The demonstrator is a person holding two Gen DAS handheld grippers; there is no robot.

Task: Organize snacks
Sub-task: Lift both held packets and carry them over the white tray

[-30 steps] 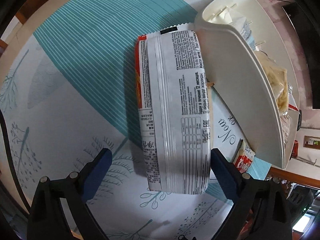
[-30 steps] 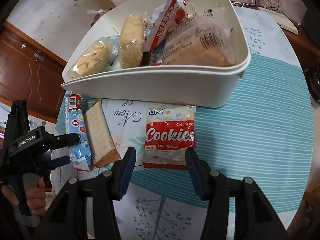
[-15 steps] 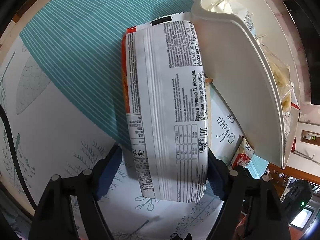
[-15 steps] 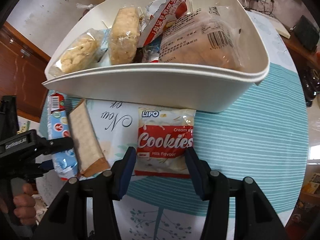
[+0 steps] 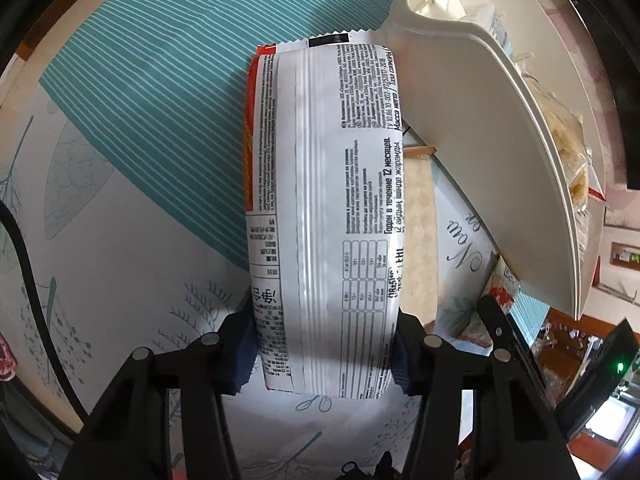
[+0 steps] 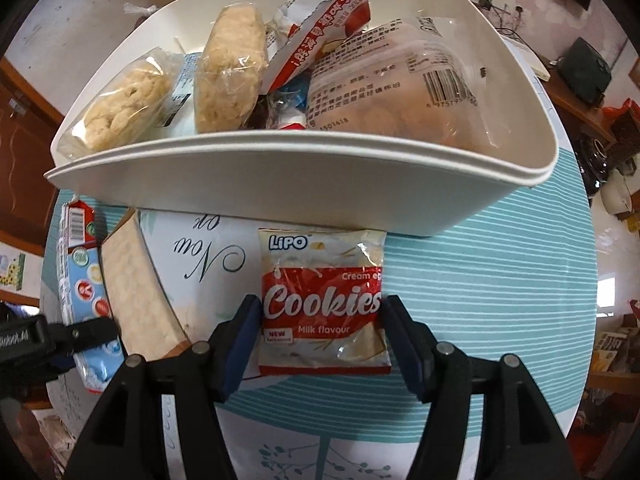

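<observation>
In the left wrist view a long white snack packet (image 5: pixel 324 216) with small print and an orange side lies on the table, its far end by the white bin (image 5: pixel 480 128). My left gripper (image 5: pixel 324 356) is shut on the packet's near end. In the right wrist view a red and white Cookies packet (image 6: pixel 322 300) lies flat in front of the bin (image 6: pixel 280 192). My right gripper (image 6: pixel 320 336) straddles its near half, pads at both edges; the jaws look closed on it. The left gripper (image 6: pixel 60 340) shows at the left edge there.
The bin holds several wrapped snacks, among them a puffed rice bar (image 6: pixel 230 72) and a clear bagged bun (image 6: pixel 400 92). A tan wafer bar (image 6: pixel 136 296) lies between the two packets. The tablecloth (image 5: pixel 132 100) is teal striped and white. Furniture stands beyond the table's edge.
Both grippers moved forward onto their packets and closed: the left from wide open to gripping the white packet, the right narrowing onto the Cookies packet. The bin looms closer in the right view.
</observation>
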